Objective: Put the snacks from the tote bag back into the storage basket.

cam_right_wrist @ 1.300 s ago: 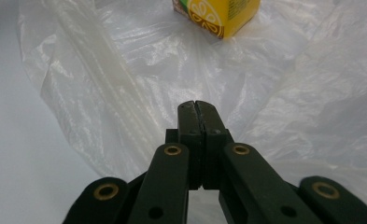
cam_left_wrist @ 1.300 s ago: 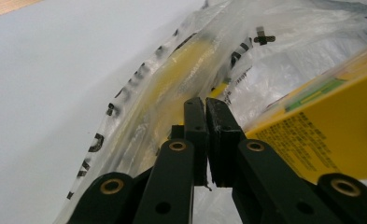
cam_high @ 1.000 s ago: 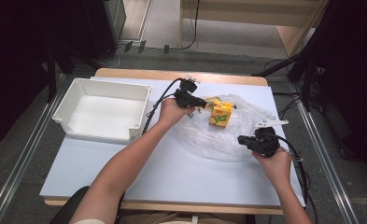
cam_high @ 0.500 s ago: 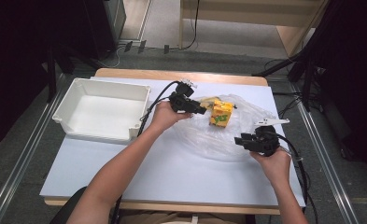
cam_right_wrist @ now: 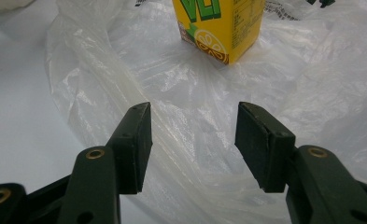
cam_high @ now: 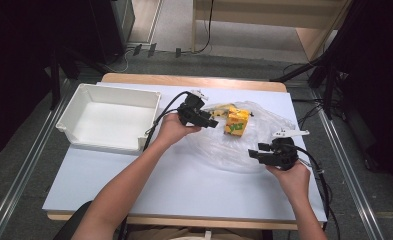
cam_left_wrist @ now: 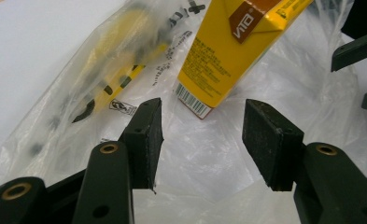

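A yellow drink carton (cam_high: 237,122) stands upright on a crumpled clear plastic bag (cam_high: 244,150) in the middle of the table. A second yellow item (cam_left_wrist: 116,60) lies inside the bag, blurred by the plastic, just left of the carton (cam_left_wrist: 228,51). My left gripper (cam_high: 213,123) is open and sits just left of the carton, with nothing between its pads (cam_left_wrist: 146,137). My right gripper (cam_high: 254,154) is open over the bag's near right part, pointing toward the carton (cam_right_wrist: 218,25), its pads (cam_right_wrist: 263,144) empty above the plastic (cam_right_wrist: 190,93).
A white rectangular bin (cam_high: 109,117) stands empty at the table's left. The table (cam_high: 184,185) is white with a wooden far edge. Cables trail from both grippers. Dark equipment and metal rails flank the table.
My left gripper has shifted left and slightly toward me, drawing back from the carton. My right gripper has edged a little left over the bag. The carton stays where it was.
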Motion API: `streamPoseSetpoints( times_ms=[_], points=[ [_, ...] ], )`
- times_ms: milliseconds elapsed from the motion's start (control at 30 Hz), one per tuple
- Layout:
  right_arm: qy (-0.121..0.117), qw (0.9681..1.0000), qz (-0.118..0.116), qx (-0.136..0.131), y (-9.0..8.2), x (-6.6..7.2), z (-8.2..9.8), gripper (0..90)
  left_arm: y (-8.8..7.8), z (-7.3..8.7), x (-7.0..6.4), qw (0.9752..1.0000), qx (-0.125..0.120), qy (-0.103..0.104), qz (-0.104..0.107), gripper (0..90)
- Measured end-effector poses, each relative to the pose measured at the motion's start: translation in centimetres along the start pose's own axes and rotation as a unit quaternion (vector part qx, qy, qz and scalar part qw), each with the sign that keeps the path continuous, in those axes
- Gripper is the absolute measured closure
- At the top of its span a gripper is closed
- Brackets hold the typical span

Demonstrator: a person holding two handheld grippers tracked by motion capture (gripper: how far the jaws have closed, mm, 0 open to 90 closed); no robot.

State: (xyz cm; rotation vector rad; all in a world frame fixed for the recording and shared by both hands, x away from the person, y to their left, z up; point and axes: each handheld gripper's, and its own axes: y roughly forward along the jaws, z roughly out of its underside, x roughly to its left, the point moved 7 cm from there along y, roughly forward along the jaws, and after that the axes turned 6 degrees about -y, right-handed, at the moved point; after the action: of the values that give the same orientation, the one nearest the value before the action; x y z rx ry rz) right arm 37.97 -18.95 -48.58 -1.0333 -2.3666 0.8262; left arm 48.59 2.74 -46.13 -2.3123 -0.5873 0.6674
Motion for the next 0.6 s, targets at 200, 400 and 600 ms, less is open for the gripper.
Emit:
streamPoseSetpoints(
  times_ms=[200, 400, 600],
  points=[
    [0.007, 1.0000, 0.004, -0.005, -0.3, -0.2, 0.1, 47.0, 0.1, 0.0, -0.7, 0.9999, -0.001, 0.002, 0.012, 45.9],
    [0.016, 0.9998, 0.000, -0.015, -0.3, -0.2, 0.0, 46.3, 0.0, -0.2, -1.2, 0.9998, -0.005, 0.014, 0.015, 44.4],
    [0.019, 0.9997, -0.002, -0.016, -0.2, -0.2, 0.0, 45.8, 0.1, -0.3, -1.4, 0.9997, -0.002, 0.006, 0.022, 43.8]
  ],
)
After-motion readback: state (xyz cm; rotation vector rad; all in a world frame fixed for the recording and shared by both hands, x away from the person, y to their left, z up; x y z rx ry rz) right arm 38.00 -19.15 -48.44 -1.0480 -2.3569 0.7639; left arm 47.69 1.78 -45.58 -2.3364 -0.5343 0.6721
